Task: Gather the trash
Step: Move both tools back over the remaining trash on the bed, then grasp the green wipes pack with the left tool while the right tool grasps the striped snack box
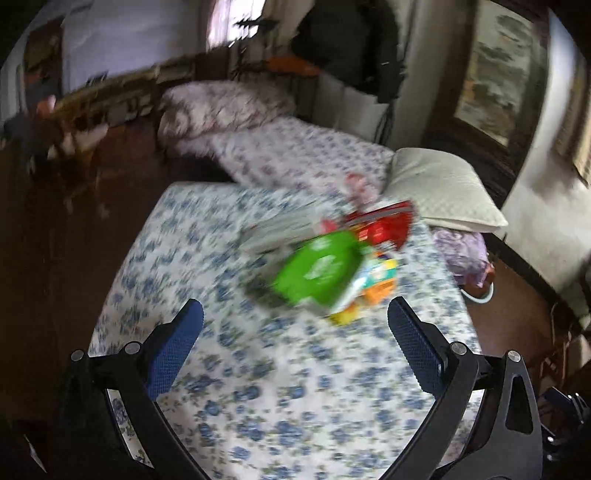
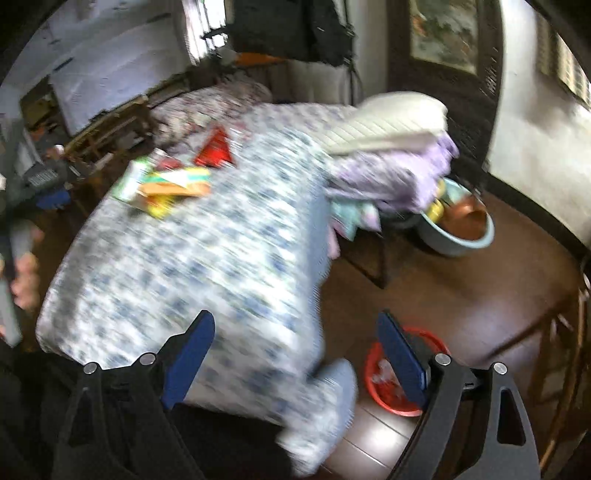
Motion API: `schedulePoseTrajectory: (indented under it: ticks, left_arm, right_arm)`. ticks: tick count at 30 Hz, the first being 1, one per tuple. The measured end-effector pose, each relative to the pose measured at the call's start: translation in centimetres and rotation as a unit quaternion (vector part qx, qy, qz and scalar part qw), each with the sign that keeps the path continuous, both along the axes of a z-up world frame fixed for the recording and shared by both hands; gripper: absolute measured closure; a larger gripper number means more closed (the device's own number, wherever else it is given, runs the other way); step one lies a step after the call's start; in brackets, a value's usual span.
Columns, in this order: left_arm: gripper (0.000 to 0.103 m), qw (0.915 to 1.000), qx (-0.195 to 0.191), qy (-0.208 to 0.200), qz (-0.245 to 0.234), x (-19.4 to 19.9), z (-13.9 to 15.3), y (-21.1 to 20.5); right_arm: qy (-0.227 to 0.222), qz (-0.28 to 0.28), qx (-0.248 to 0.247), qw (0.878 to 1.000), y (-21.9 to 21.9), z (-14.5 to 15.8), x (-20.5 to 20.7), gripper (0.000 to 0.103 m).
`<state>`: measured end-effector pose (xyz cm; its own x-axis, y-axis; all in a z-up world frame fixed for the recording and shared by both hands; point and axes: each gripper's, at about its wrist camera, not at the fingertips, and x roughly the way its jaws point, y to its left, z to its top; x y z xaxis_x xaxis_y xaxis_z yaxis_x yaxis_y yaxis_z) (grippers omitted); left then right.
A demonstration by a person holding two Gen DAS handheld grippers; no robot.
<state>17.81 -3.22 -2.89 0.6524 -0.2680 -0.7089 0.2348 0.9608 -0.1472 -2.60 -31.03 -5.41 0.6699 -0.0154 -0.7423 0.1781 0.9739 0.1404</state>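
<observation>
The wrappers [image 1: 332, 266] are heaped on the bed [image 1: 258, 369] short of the pillow [image 1: 443, 188], ahead of the left gripper [image 1: 295, 325], whose jaws, like the right gripper's [image 2: 295, 343], are spread wide and empty, probably for reaching.

Both fisheye views are dim and smeared by motion blur; daylight enters from the window [image 1: 236, 22] beyond the bed [image 1: 258, 369], edges bend and darken, and only the blue fingers [image 1: 177, 354] look sharp
</observation>
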Motion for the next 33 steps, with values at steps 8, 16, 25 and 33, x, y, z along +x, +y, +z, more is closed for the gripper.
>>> schedulePoseTrajectory:
  ticks: [8,16,25,33]
  left_arm:
    - [0.007,0.9945,0.005,-0.013,0.104,0.7,-0.1,4.3]
    - [0.007,0.9914,-0.008,0.008,0.13,2.3,-0.8,7.3]
    - [0.007,0.9911,0.015,0.047,0.123,4.0,-2.5,6.9]
    - [0.007,0.9885,0.019,0.038,0.145,3.8,-2.2,8.4]
  right_arm:
    - [-0.072,0.054,-0.026,0.996,7.4,4.7,8.7,0.012]
    - [-0.058,0.039,-0.092,0.993,10.4,3.9,20.4,0.013]
    - [0.003,0.067,-0.077,0.995,11.8,0.4,23.1,0.013]
    - [-0.042,0.102,-0.1,0.989,14.1,1.0,18.1,0.013]
